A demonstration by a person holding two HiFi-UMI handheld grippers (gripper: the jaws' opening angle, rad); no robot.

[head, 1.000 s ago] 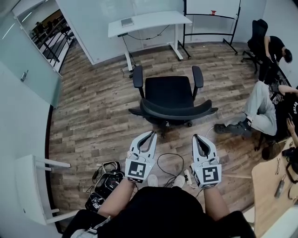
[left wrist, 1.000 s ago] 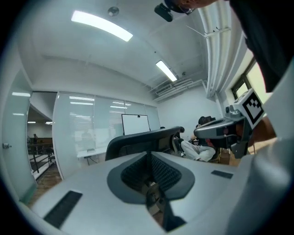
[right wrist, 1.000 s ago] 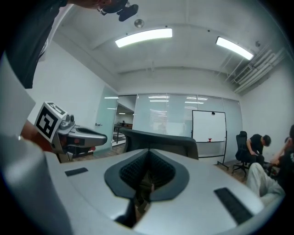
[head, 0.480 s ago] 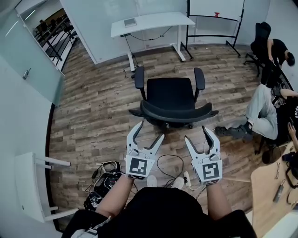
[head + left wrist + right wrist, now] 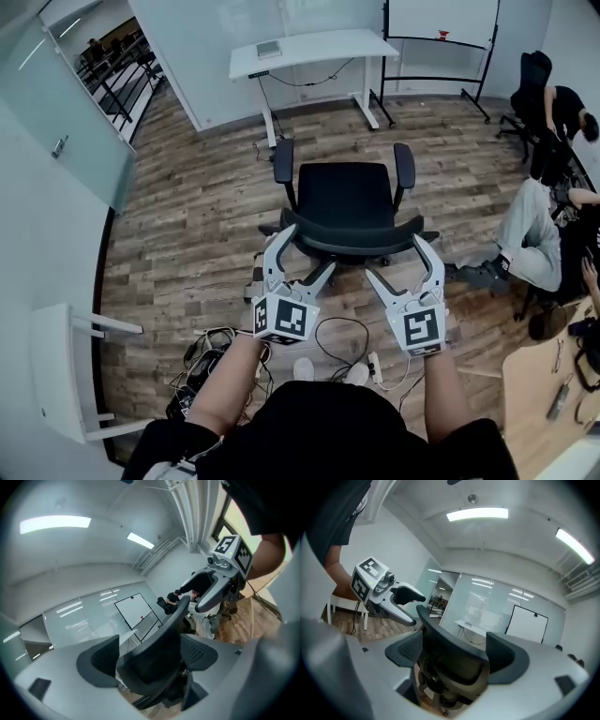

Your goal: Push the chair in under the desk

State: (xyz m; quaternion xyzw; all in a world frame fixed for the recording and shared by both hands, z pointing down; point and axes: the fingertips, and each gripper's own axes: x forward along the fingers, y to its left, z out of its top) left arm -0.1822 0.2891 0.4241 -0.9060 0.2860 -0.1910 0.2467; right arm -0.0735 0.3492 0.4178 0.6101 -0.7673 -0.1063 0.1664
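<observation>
A black office chair (image 5: 347,202) stands mid-floor with its back toward me and its seat facing the white desk (image 5: 314,47) by the far wall. My left gripper (image 5: 302,253) and right gripper (image 5: 398,258) are at the curved top of the backrest (image 5: 352,246), one at each end. Their jaws have just been opening and now stand wide. In the left gripper view the backrest (image 5: 159,653) runs between the two pads, and the right gripper (image 5: 220,581) shows beyond it. The right gripper view shows the backrest (image 5: 454,653) between its pads too. No pad visibly presses on it.
A whiteboard (image 5: 441,19) stands right of the desk. One person sits at the right (image 5: 530,230) and another bends by a second chair (image 5: 562,103). Cables and a bag (image 5: 211,361) lie by my feet. A white table (image 5: 66,375) is at the left and a wooden one (image 5: 548,375) at the right.
Both grippers went from shut to wide open, rolled a little, and moved forward to the chair's backrest. The chair has not visibly shifted on the floor.
</observation>
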